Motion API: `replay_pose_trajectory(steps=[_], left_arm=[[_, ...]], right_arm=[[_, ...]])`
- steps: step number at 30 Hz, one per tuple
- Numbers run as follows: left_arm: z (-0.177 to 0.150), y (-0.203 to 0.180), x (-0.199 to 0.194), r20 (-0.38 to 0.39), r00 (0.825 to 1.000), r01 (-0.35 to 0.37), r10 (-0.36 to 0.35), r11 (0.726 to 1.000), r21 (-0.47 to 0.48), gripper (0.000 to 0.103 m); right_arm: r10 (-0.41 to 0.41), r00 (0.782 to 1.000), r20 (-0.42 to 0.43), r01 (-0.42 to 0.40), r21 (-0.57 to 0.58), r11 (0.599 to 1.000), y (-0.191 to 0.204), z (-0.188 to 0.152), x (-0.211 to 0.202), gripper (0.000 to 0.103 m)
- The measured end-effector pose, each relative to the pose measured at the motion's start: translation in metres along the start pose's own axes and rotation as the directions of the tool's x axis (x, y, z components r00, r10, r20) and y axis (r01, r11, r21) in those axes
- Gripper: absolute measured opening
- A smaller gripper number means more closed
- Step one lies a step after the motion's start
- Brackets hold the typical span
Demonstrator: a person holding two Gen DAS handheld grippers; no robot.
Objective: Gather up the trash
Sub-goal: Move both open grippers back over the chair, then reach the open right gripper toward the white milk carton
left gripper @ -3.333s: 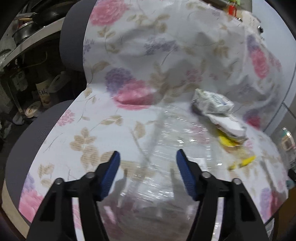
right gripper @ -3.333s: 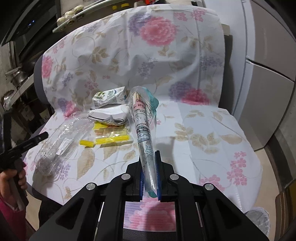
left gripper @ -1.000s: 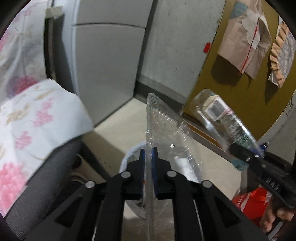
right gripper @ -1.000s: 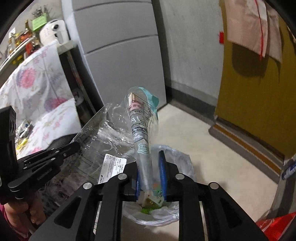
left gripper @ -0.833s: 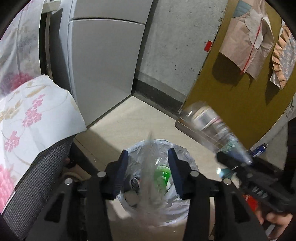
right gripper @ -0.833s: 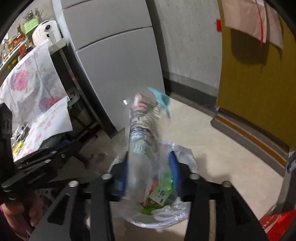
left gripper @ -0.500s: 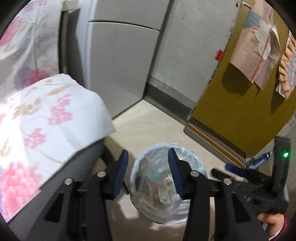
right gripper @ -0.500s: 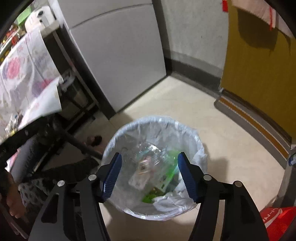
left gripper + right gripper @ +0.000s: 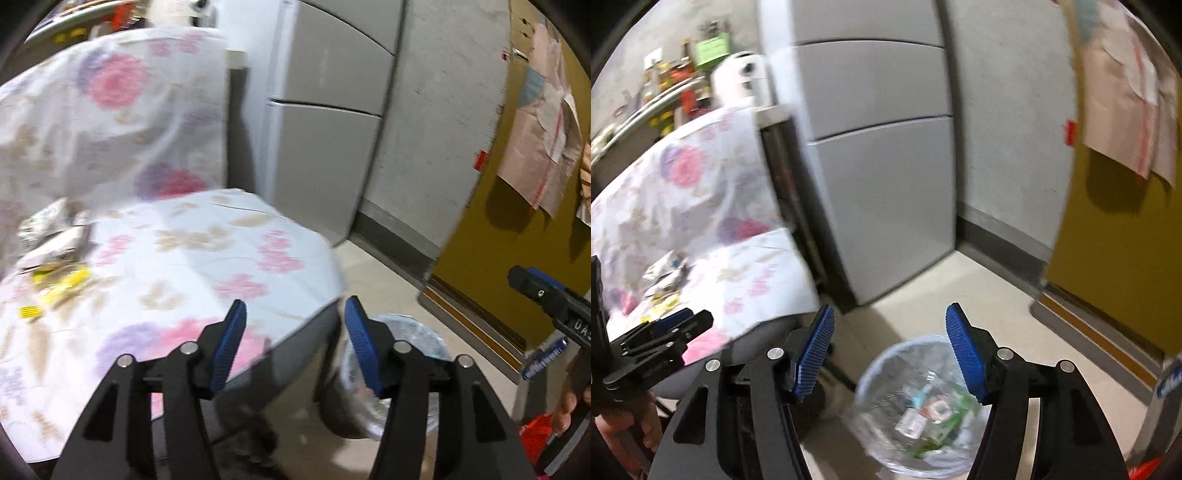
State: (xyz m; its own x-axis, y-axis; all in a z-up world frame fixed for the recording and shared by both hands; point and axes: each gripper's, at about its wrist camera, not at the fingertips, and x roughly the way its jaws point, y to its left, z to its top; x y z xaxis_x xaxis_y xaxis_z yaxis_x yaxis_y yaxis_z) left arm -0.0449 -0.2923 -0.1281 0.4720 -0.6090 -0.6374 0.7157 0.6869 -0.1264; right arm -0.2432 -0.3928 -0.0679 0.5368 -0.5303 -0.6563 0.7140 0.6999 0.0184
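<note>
Left gripper (image 9: 293, 314) jaws wide, just been opening, nothing between them; right gripper (image 9: 888, 321) also wide and empty. Lined bin (image 9: 886, 363) on floor right of the chair holds bottles (image 9: 923, 410); more trash (image 9: 55, 254) lies on the floral seat cover (image 9: 207, 258), far left.

Left tongs (image 9: 293, 341): black arms, ribbed blue pads, silver screws.
Right tongs (image 9: 890, 349): same build; white lettering at 3 o'clock of left view.
</note>
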Motion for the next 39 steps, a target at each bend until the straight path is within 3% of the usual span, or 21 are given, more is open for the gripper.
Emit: replay_pose_trajectory(steps=[2, 6, 12, 19, 29, 35, 39], left_arm=[[-0.001, 0.016, -0.008, -0.023, 0.998, -0.05, 0.05, 0.999, -0.012, 0.072], [-0.007, 0.05, -0.02, -0.052, 0.994, -0.101, 0.098, 0.993, -0.062, 0.072], [-0.015, 0.114, -0.05, -0.038, 0.975, -0.221, 0.218, 0.963, -0.151, 0.082], [-0.018, 0.189, -0.086, -0.03, 0.931, -0.358, 0.363, 0.896, -0.262, 0.085], [-0.004, 0.287, -0.101, -0.063, 0.863, -0.485, 0.502, 0.788, -0.378, 0.085], [0.013, 0.333, -0.085, -0.09, 0.83, -0.538, 0.55, 0.749, -0.387, 0.085], [0.019, 0.35, -0.072, -0.106, 0.822, -0.553, 0.56, 0.738, -0.386, 0.085]], right_arm=[[0.036, 0.999, -0.008, -0.036, -0.037, 0.999, 0.019, 0.002, 0.002, 0.064], [0.132, 0.991, -0.033, -0.135, -0.126, 0.983, 0.068, 0.007, 0.009, 0.064], [0.244, 0.967, -0.077, -0.255, -0.236, 0.938, 0.144, 0.017, 0.021, 0.064], [0.347, 0.933, -0.094, -0.357, -0.331, 0.873, 0.221, 0.037, 0.045, 0.064], [0.431, 0.882, -0.193, -0.471, -0.411, 0.78, 0.331, 0.062, 0.125, 0.064], [0.447, 0.86, -0.245, -0.51, -0.412, 0.755, 0.38, 0.074, 0.181, 0.063], [0.468, 0.828, -0.31, -0.56, -0.396, 0.728, 0.409, 0.073, 0.216, 0.056]])
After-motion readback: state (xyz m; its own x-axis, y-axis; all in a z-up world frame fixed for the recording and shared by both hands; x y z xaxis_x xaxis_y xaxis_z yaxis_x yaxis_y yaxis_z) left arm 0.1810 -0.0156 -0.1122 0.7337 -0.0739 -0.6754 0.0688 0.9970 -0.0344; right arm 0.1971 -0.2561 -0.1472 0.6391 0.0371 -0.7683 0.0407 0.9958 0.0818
